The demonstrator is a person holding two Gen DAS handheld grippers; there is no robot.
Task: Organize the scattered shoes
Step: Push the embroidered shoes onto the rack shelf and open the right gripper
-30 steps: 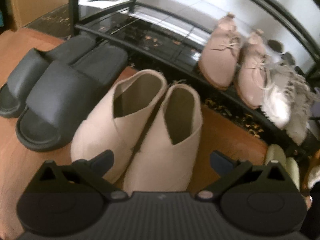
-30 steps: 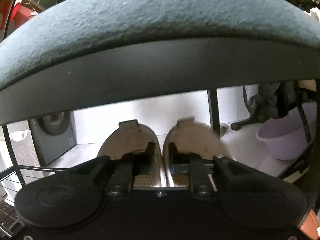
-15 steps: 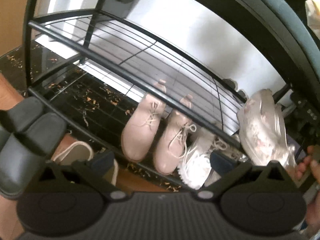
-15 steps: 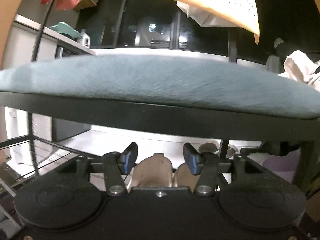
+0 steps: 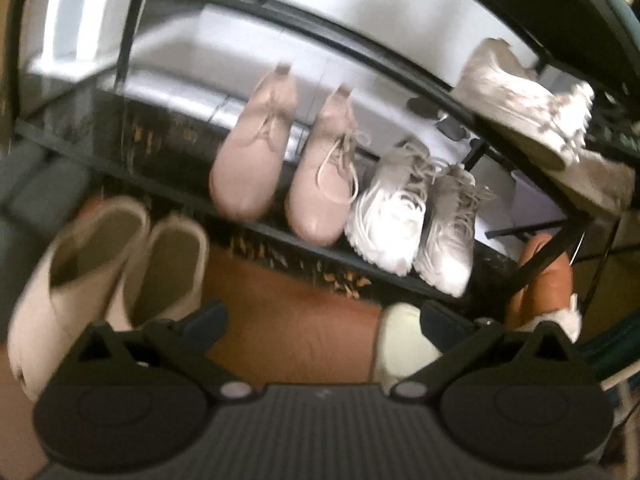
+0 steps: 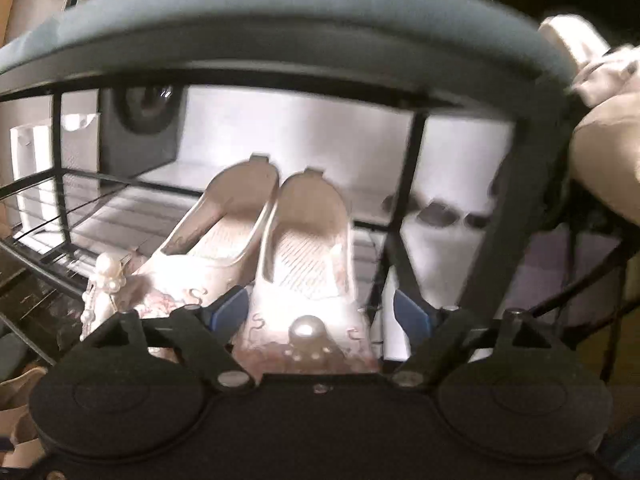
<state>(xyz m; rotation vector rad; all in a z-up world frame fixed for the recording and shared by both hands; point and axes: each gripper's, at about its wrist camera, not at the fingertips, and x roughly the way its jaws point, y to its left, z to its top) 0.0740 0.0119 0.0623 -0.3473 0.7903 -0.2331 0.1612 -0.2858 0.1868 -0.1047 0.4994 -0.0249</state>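
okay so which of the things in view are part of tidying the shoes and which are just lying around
Job:
pearl flats, between the opening right gripper jaws
shoe rack
beige mules on the floor
pink lace-ups
white sneakers

Lying about:
grey box
white basket

The left gripper (image 5: 322, 318) hangs with jaws apart over orange-brown floor (image 5: 296, 320). On the black metal shoe rack (image 5: 280, 236) stand pink lace-up boots (image 5: 280, 160) beside white chunky sneakers (image 5: 412, 220); beige open-backed slippers (image 5: 108, 264) lie below left.
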